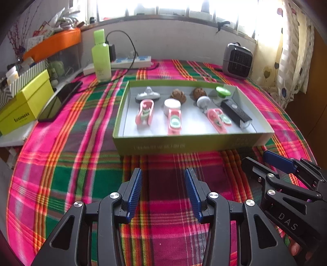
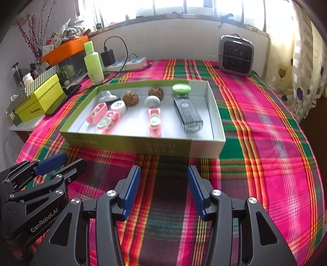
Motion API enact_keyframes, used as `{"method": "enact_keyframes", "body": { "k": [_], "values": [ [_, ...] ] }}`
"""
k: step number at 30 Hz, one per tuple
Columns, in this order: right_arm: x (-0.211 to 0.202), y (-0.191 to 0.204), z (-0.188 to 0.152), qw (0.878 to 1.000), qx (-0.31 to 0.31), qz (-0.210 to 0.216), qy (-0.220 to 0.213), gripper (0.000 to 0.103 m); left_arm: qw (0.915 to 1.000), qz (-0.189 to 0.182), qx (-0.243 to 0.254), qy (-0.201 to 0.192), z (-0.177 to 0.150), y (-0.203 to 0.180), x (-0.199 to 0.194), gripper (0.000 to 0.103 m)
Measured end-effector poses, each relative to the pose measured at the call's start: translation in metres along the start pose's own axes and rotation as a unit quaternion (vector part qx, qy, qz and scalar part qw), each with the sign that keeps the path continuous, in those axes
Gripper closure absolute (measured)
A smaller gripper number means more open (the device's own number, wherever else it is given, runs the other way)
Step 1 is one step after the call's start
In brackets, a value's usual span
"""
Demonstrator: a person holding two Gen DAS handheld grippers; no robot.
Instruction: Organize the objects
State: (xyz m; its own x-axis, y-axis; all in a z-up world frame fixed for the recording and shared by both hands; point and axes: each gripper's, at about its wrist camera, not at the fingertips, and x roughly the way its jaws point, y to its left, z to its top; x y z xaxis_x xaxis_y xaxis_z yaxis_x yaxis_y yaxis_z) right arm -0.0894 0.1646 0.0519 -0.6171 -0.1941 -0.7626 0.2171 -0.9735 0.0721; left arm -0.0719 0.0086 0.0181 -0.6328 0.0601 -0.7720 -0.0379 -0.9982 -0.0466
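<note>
Left to right behind the tray [image 1: 184, 141]: yellow-green box [image 1: 26, 102], green bottle [image 1: 101, 57], power strip [image 1: 130, 62], grey heater [image 1: 237, 60]. The tray held three pink cases [image 1: 144, 113], two walnuts [image 1: 178, 95], and a black flashlight [image 1: 236, 113]. Left gripper [image 1: 163, 192] and right gripper [image 2: 163, 190] stood parted, empty, near the tray's front wall over the plaid cloth [image 1: 81, 153]. Window [image 2: 184, 8] behind.
</note>
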Motion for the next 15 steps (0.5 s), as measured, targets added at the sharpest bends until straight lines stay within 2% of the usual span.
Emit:
{"method": "enact_keyframes", "body": {
  "k": [2, 10, 15],
  "values": [
    [0.0025, -0.0011, -0.0038, 1.0, -0.001, -0.007, 0.008, 0.054, 0.9999, 0.008, -0.001, 0.008, -0.0051, -0.0007, 0.0042, 0.061],
    [0.0065, -0.0039, -0.006, 1.0, -0.005, -0.022, 0.014, 0.054, 0.9998, 0.021, 0.006, 0.001, -0.0078, -0.0037, 0.0059, 0.06],
    [0.0067, -0.0038, -0.006, 1.0, -0.004, -0.027, 0.014, 0.051, 0.9998, 0.018, 0.009, 0.002, -0.0069, -0.0051, 0.0064, 0.053]
  ]
}}
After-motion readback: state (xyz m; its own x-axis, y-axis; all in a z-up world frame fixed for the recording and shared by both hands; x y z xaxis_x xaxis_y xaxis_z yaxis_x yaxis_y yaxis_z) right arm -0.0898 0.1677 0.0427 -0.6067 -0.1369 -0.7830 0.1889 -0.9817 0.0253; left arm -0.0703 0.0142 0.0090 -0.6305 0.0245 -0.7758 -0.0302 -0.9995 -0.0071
